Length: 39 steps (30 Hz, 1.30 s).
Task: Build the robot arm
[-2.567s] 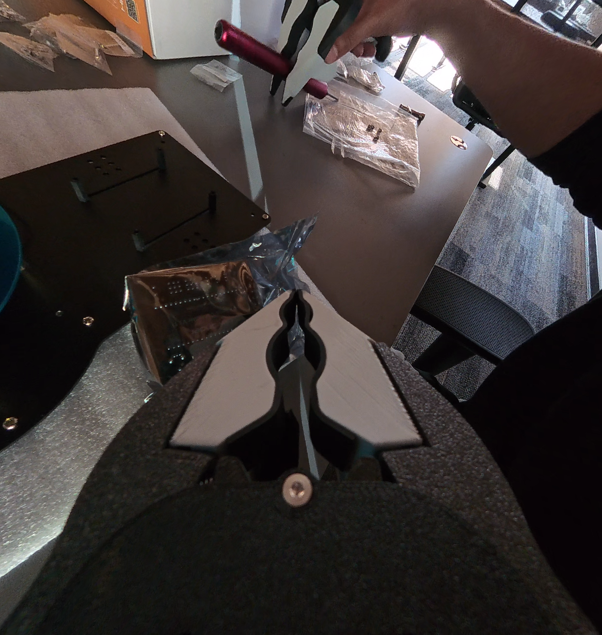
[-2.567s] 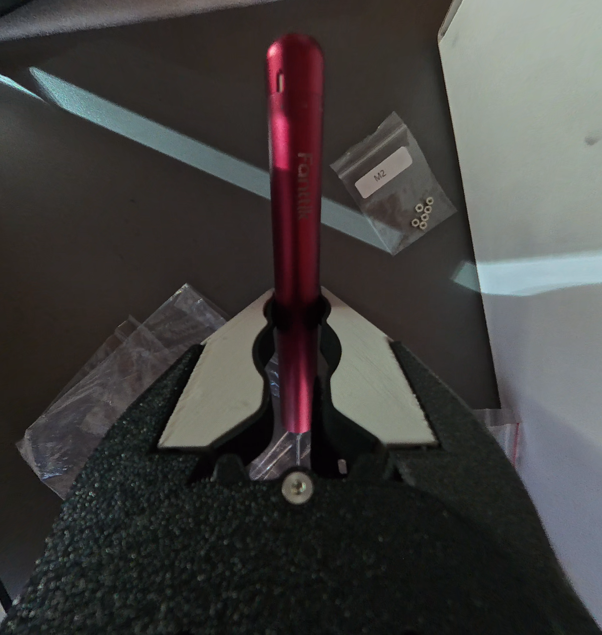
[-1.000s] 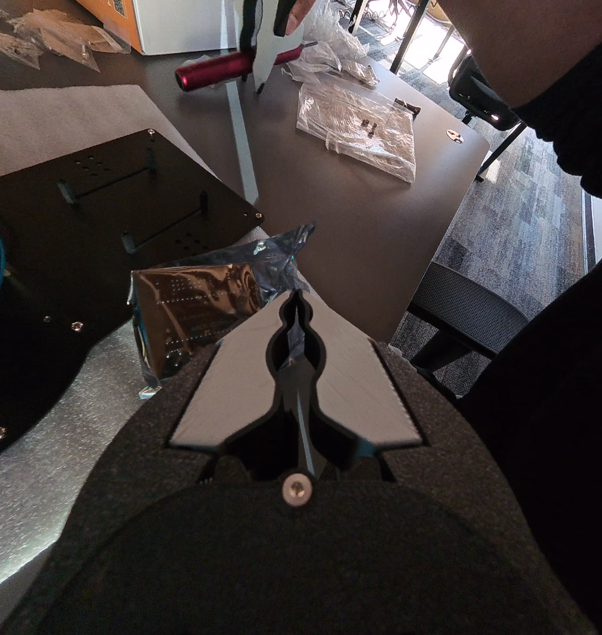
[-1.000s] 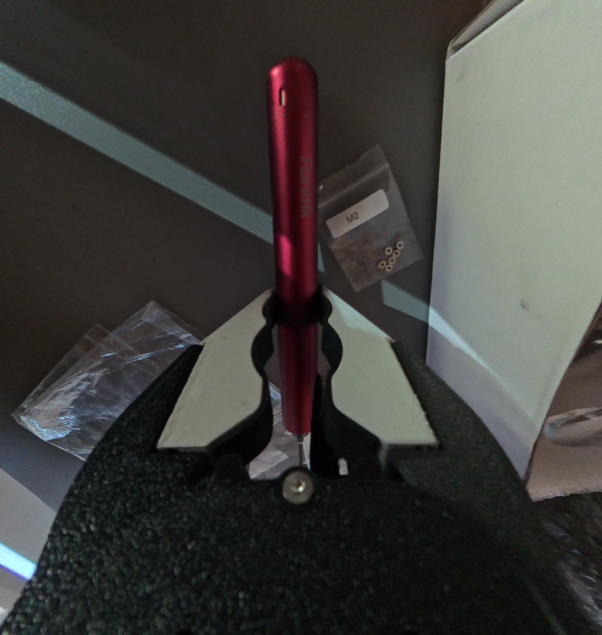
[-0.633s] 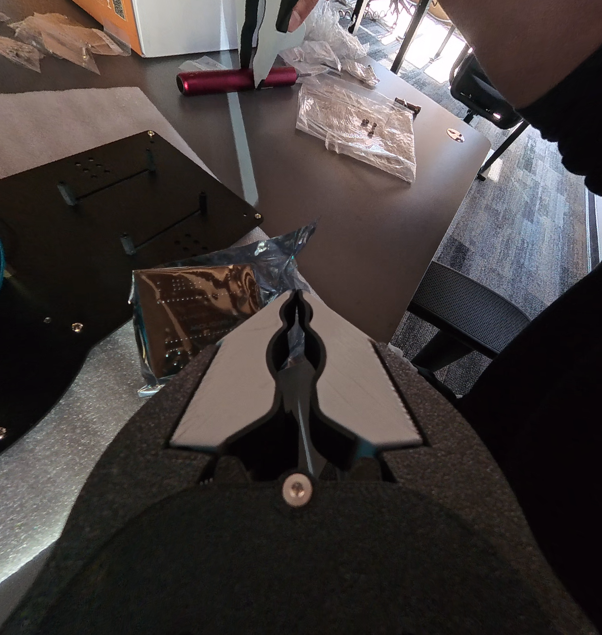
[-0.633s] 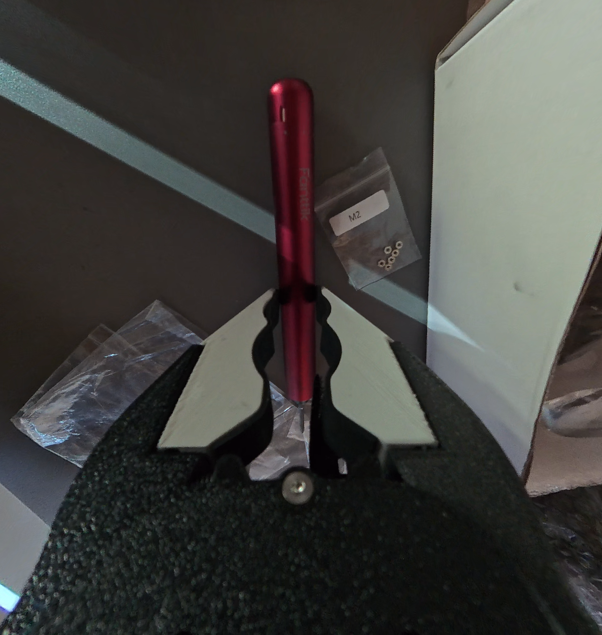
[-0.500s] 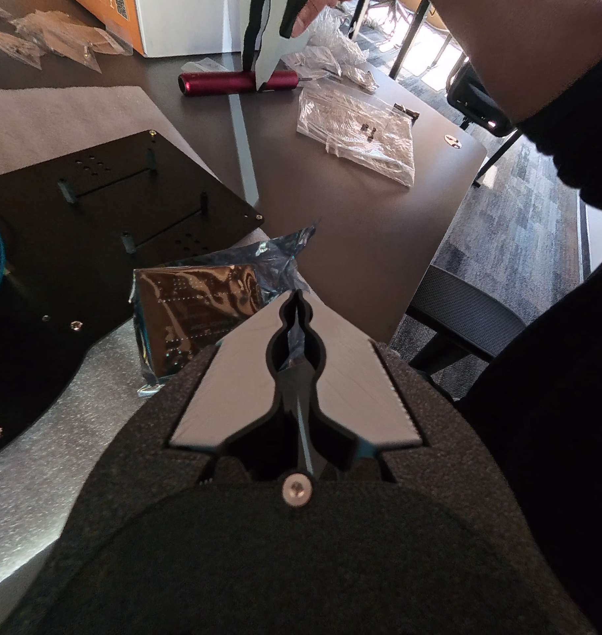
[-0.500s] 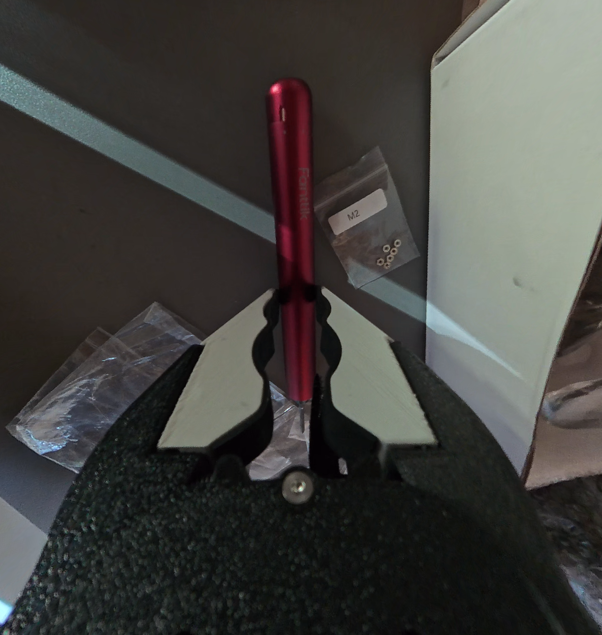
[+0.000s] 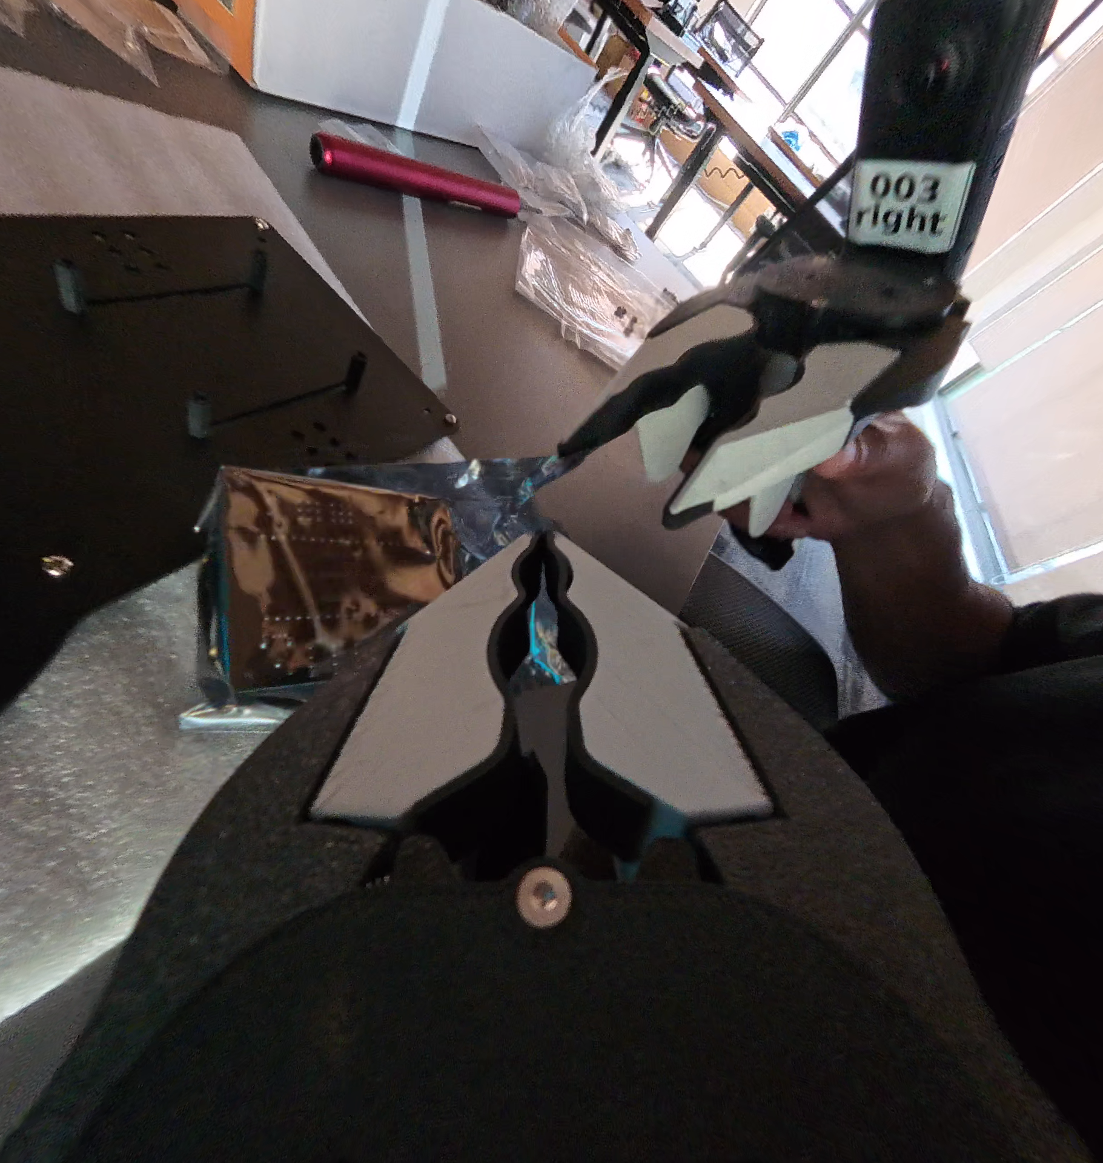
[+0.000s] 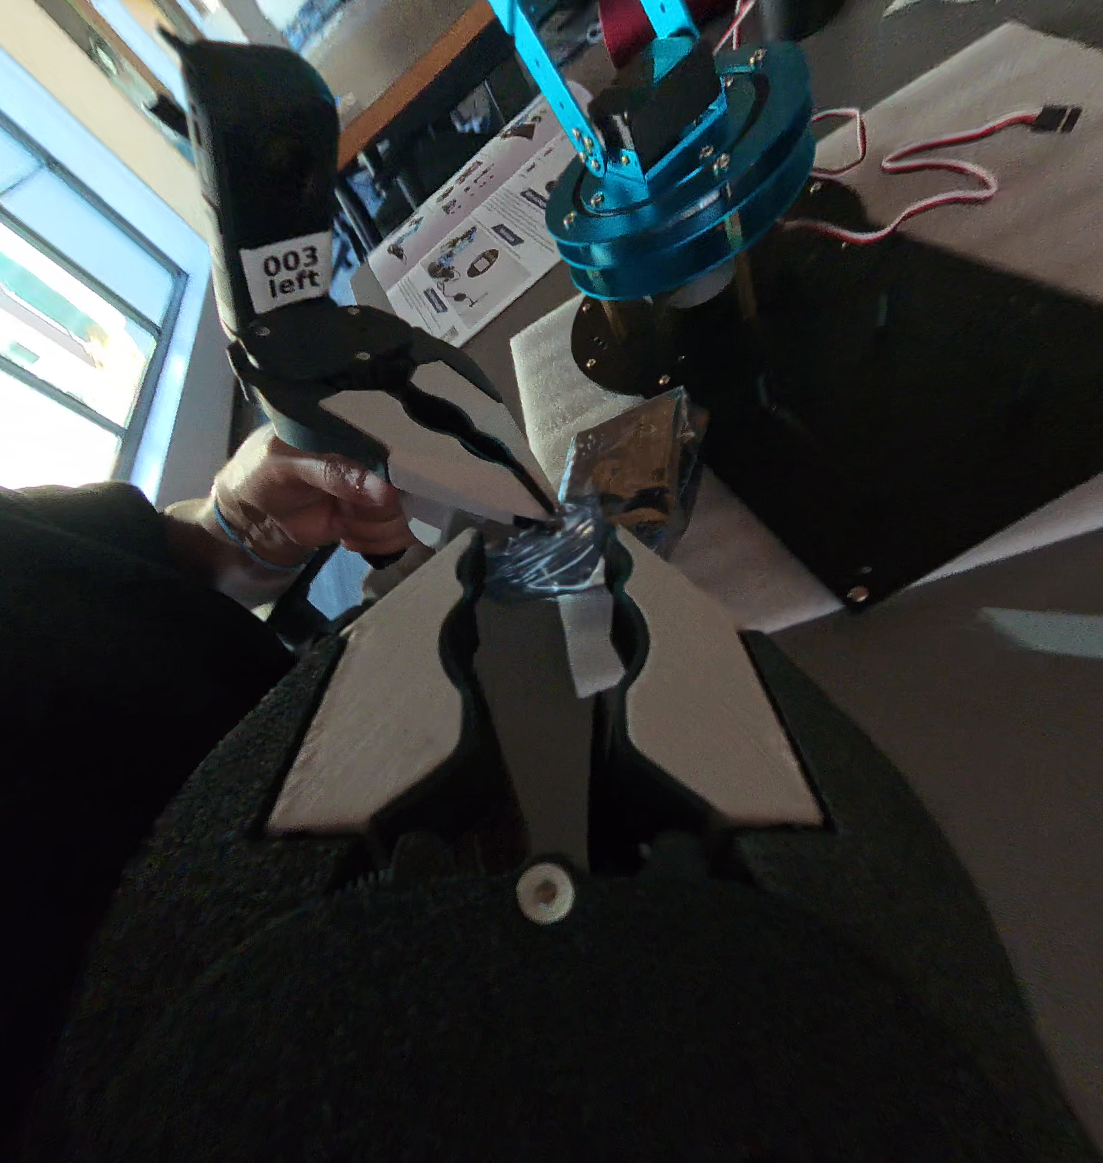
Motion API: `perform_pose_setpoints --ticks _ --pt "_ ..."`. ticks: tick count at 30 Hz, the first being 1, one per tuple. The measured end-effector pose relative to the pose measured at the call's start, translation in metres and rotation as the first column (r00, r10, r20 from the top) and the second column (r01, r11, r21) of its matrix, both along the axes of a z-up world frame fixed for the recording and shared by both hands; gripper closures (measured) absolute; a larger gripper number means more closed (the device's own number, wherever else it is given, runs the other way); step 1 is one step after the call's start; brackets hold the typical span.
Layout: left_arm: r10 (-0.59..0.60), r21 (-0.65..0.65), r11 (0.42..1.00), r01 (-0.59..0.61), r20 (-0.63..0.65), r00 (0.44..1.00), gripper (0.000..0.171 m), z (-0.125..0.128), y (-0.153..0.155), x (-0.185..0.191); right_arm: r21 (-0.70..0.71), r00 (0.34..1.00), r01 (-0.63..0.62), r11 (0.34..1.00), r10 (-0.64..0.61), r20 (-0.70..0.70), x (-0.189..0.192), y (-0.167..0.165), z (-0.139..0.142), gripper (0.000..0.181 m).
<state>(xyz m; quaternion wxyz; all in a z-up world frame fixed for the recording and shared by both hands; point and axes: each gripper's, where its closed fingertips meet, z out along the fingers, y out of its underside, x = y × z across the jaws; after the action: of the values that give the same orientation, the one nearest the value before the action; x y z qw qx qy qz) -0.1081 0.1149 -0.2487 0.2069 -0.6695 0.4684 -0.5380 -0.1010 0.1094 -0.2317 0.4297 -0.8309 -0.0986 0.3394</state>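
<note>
Two hand-held grippers meet at the mouth of a silvery bag [image 9: 328, 566] with a circuit board showing dimly through its foil. The left gripper [image 9: 543, 541] has its jaws pressed together on the bag's crumpled, bluish open end, a fold of film running back between the fingers. The boxy body of the bag sits just ahead of its tips and to their left, over a foam sheet [image 9: 64, 786]; whether it rests there or hangs clear cannot be told.

The right gripper [image 10: 543, 546] comes in from the opposite side with its jaws parted. The twisted film lies between its two tips, and from the left wrist view one dark fingertip [image 9: 567, 448] touches the bag's far edge. It grips nothing. A hand [image 10: 303, 497] squeezes the left gripper's handle; another hand [image 9: 876, 484] holds the right one.

Just beyond the bag lies a black plate [image 9: 127, 352] studded with short standoffs, and farther along it stands a blue ringed assembly [image 10: 681, 207]. Well ahead of the left gripper, a red cylindrical tool [image 9: 410, 173] lies on the dark table [image 9: 504, 377], apart from both grippers — clear plastic bags [image 9: 586, 289] beside it, a white box [image 9: 410, 69] behind.
</note>
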Motion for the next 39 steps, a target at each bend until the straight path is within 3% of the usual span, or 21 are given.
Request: perform_pose_setpoints --ticks 2,6,9,12,14,17,19,21,24,28,32,39 --pt "-0.005 -0.026 1.000 0.005 -0.003 1.000 0.171 -0.005 -0.003 0.001 -0.006 0.999 0.037 0.999 -0.037 -0.015 0.003 -0.002 -0.009 0.144" --pt "0.006 -0.039 0.999 -0.006 0.006 1.000 0.171 -0.003 -0.003 0.002 0.066 0.996 0.055 0.996 -0.051 -0.073 0.008 -0.013 0.010 0.153" --pt "0.008 -0.050 0.999 -0.007 0.015 1.000 0.171 -0.001 -0.006 0.003 0.018 0.996 0.001 1.000 0.000 -0.092 -0.007 -0.022 0.000 0.146" --pt "0.002 -0.074 0.997 -0.001 0.023 1.000 0.171 0.002 -0.008 0.005 0.000 0.998 0.026 1.000 -0.026 -0.056 -0.009 -0.015 -0.015 0.146" --pt "-0.019 -0.107 0.994 0.022 0.029 0.999 0.171 0.003 -0.012 0.006 0.022 0.993 0.034 0.999 -0.032 -0.114 -0.011 -0.010 -0.011 0.145" --pt "-0.038 -0.138 0.989 0.044 0.040 0.998 0.171 0.004 -0.018 0.006 0.023 0.978 0.017 1.000 -0.012 -0.210 -0.012 -0.008 -0.008 0.152" --pt "-0.057 -0.151 0.986 0.067 0.070 0.996 0.171 0.008 -0.020 0.006 0.031 0.962 0.020 0.999 -0.011 -0.274 -0.007 -0.007 -0.007 0.169" --pt "-0.072 -0.113 0.990 0.081 0.082 0.994 0.171 0.010 -0.022 0.007 0.013 0.929 -0.001 1.000 0.006 -0.370 -0.007 -0.007 -0.005 0.171" --pt "-0.075 -0.003 0.997 0.075 0.085 0.994 0.171 0.011 -0.023 0.007 0.009 0.926 -0.002 1.000 0.005 -0.376 -0.006 -0.007 -0.004 0.171" --pt "-0.086 0.040 0.996 0.082 0.102 0.991 0.171 0.013 -0.025 0.008 -0.026 0.898 -0.019 0.999 0.005 -0.441 -0.005 -0.008 -0.002 0.174" --pt "-0.081 0.037 0.996 0.078 0.100 0.992 0.171 0.010 -0.026 0.009 -0.037 0.909 0.006 0.999 -0.021 -0.415 -0.002 -0.008 -0.006 0.181" --pt "0.051 0.146 0.987 -0.059 0.059 0.997 0.171 0.003 -0.016 0.011 -0.045 0.972 0.160 0.986 -0.166 -0.166 0.008 -0.009 -0.020 0.181"
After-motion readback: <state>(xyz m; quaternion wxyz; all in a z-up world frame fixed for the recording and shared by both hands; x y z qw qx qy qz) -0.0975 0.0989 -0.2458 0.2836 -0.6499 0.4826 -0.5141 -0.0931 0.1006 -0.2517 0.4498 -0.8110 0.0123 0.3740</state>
